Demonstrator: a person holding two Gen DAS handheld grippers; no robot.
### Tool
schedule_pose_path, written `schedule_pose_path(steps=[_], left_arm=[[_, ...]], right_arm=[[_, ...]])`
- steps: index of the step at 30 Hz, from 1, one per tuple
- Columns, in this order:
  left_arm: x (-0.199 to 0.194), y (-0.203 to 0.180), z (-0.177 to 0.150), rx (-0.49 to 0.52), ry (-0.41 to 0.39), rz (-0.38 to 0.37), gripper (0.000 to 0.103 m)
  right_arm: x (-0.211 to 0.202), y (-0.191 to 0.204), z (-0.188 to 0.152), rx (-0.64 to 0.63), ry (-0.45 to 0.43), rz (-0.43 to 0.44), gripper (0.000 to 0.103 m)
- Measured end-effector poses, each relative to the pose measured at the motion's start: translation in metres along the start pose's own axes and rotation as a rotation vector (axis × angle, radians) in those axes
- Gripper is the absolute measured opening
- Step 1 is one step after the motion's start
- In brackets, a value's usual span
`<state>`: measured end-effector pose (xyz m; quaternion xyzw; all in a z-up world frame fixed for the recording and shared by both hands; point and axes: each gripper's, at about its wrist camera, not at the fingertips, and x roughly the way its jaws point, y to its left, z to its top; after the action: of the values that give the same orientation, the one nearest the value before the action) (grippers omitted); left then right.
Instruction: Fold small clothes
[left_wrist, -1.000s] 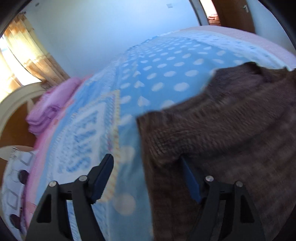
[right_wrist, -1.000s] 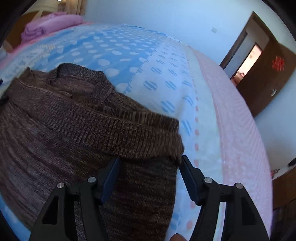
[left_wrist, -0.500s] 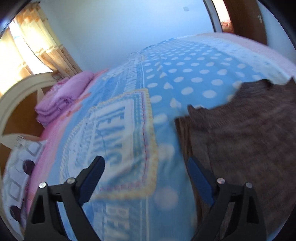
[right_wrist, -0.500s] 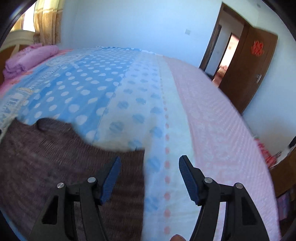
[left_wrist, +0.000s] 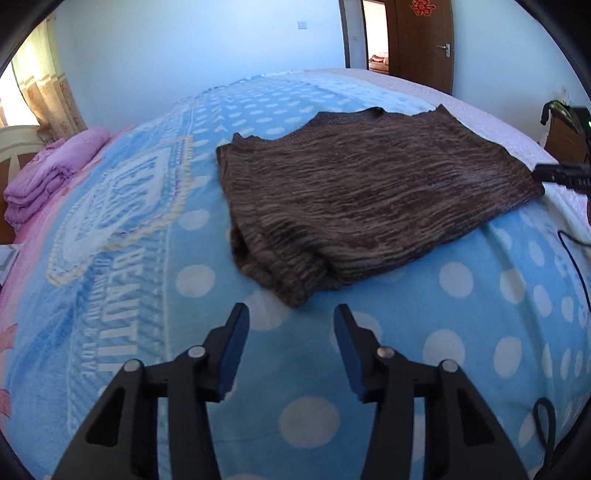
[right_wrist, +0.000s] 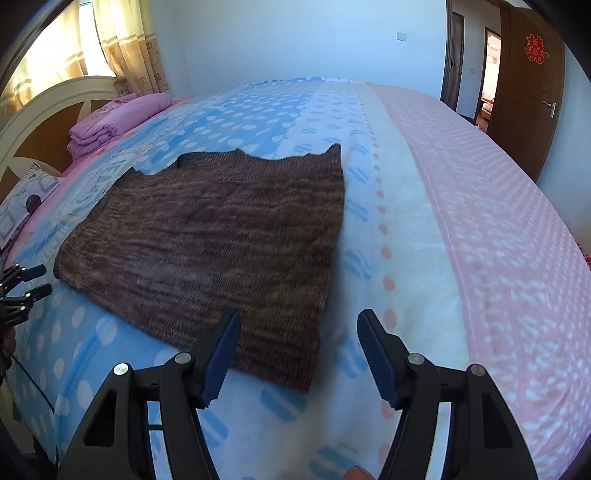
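A brown knitted sweater (left_wrist: 362, 192) lies folded flat on the blue dotted bedspread (left_wrist: 155, 332); it also shows in the right wrist view (right_wrist: 221, 243). A bunched sleeve end (left_wrist: 280, 269) sticks out at its near left corner. My left gripper (left_wrist: 291, 347) is open and empty, hovering just short of that corner. My right gripper (right_wrist: 299, 354) is open and empty, above the sweater's near right corner. The left gripper's tips also show in the right wrist view (right_wrist: 26, 284) at the far left.
A stack of folded pink bedding (right_wrist: 114, 118) lies by the headboard (right_wrist: 48, 107). A patterned pillow (right_wrist: 22, 206) sits at the left. A brown door (right_wrist: 532, 85) stands open at the far right. A black cable (left_wrist: 576, 266) trails on the bed.
Both grippers pulled back and up from the sweater. It was close under the fingers a second ago; now it lies whole in view, flat on the bed.
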<state>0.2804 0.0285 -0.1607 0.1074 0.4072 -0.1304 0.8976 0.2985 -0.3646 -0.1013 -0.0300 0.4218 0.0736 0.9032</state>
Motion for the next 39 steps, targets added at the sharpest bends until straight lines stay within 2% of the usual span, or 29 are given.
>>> schedule_pose_path(steps=[4,5,6,8,14,15,17,22,25,28,29,30,33,35,37,39], left_arm=[[0.004,0.002,0.006,-0.031,-0.018,-0.005,0.05],[0.005,0.001,0.007,-0.024,-0.022,0.0,0.047],[0.008,-0.001,0.008,-0.01,-0.02,-0.002,0.033],[0.013,-0.001,0.005,-0.002,0.006,-0.021,0.013],[-0.008,0.013,0.002,-0.017,-0.04,-0.081,0.006],[-0.013,0.017,0.001,0.006,-0.047,-0.059,0.006],[-0.018,0.023,-0.002,0.038,-0.046,-0.072,0.006],[-0.011,0.015,-0.013,0.14,0.004,-0.052,0.006],[-0.006,0.009,-0.018,0.17,0.008,-0.028,0.006],[-0.011,0.01,-0.02,0.175,0.004,-0.047,0.006],[-0.012,0.011,-0.022,0.182,0.008,-0.042,0.007],[-0.013,0.012,-0.025,0.19,0.019,-0.025,0.014],[-0.021,0.022,-0.026,0.175,0.027,0.024,0.014],[-0.03,0.033,-0.02,0.136,-0.006,0.053,0.014],[-0.035,0.042,-0.007,0.067,-0.044,0.047,0.019],[-0.036,0.044,0.007,-0.001,-0.08,0.035,0.037]], right_arm=[[-0.005,0.005,-0.006,0.003,-0.017,0.003,0.066],[-0.007,0.006,-0.008,-0.001,-0.023,0.0,0.066],[-0.007,0.008,-0.008,-0.009,-0.03,-0.005,0.066],[-0.007,0.01,-0.009,-0.015,-0.034,-0.007,0.066],[-0.003,0.013,-0.013,-0.012,-0.04,0.001,0.066],[-0.004,0.012,-0.013,-0.012,-0.046,-0.004,0.066],[-0.006,0.009,-0.014,-0.007,-0.051,-0.012,0.066],[-0.007,0.001,-0.014,0.021,-0.037,-0.004,0.066],[-0.009,0.001,-0.015,0.034,-0.034,0.019,0.066],[-0.004,0.003,-0.018,0.029,-0.004,0.034,0.066],[-0.001,0.002,-0.019,0.027,0.008,0.028,0.066],[0.003,0.001,-0.021,0.028,0.035,0.011,0.066],[-0.001,-0.005,-0.024,0.042,0.041,-0.014,0.066],[-0.011,-0.004,-0.023,0.033,0.007,-0.028,0.066],[-0.023,0.0,-0.018,0.017,-0.042,-0.035,0.066],[-0.029,0.008,-0.009,-0.003,-0.078,-0.006,0.066]])
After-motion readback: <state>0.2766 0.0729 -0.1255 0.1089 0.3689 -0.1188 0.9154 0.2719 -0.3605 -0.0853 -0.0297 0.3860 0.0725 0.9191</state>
